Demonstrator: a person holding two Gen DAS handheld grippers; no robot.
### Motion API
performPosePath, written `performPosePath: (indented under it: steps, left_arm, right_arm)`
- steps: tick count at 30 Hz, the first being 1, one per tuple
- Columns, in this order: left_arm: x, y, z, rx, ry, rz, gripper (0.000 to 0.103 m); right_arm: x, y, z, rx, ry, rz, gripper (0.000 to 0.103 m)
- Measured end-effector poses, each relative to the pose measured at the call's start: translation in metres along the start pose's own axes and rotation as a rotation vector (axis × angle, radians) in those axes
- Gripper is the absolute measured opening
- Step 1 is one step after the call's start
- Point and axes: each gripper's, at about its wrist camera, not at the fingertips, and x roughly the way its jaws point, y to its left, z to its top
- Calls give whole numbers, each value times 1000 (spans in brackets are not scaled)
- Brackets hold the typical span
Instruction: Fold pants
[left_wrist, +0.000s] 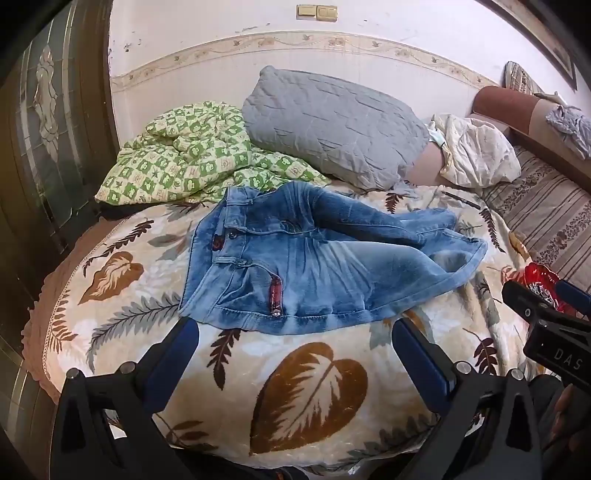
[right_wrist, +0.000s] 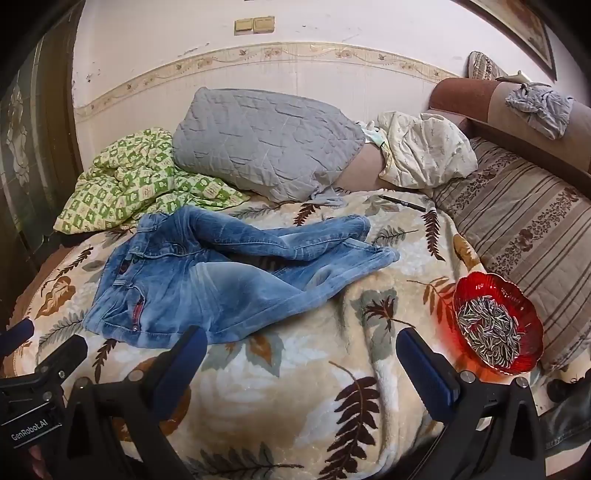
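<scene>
The bed (right_wrist: 288, 387) is the largest thing here. It carries a blanket with a leaf pattern, and its near part is free. At the back of it, against the wall, lie a green checked quilt (left_wrist: 184, 158), a grey pillow (left_wrist: 332, 122) and a cream bundle (right_wrist: 424, 151). On the right side runs a striped cushion (right_wrist: 524, 229).

The jeans (left_wrist: 306, 266) lie in the middle of the bed, not folded. The waistband points to the left and the two legs go to the right, where they cross each other in a loose way. The cloth has many wrinkles. I judge that the folding has not begun; the step in hand is the approach.

The left hand-held gripper (left_wrist: 295, 343) hovers just in front of the near hem of the hip part. Its jaws stand fully apart and hold nothing. The right hand-held gripper (right_wrist: 301, 350) hangs near the lower leg, also wide open and empty.

The next move probably calls for taking the waistband and a leg end and pulling the legs straight, so that one leg can lie on the other.

There is room in front of and to the left of the jeans. On the right a red bowl (right_wrist: 532, 295) of seeds stands near the leg ends; a sweep there could tip it. A dark pen (right_wrist: 402, 203) lies behind.
</scene>
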Motion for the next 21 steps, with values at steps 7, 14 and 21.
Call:
performPosePath:
  steps: [7,14,21]
  left_arm:
    - [-1,1,-1,1,0,-3,103]
    - [3,6,-1,-8,-1,1,103]
    - [1,6,0,-9,-2,-3,103]
  right_arm:
    - [0,-1,1,0,2,2,103]
    - [1,0,1,-1,1,5,103]
    - [2,0,1,1,3,4,103]
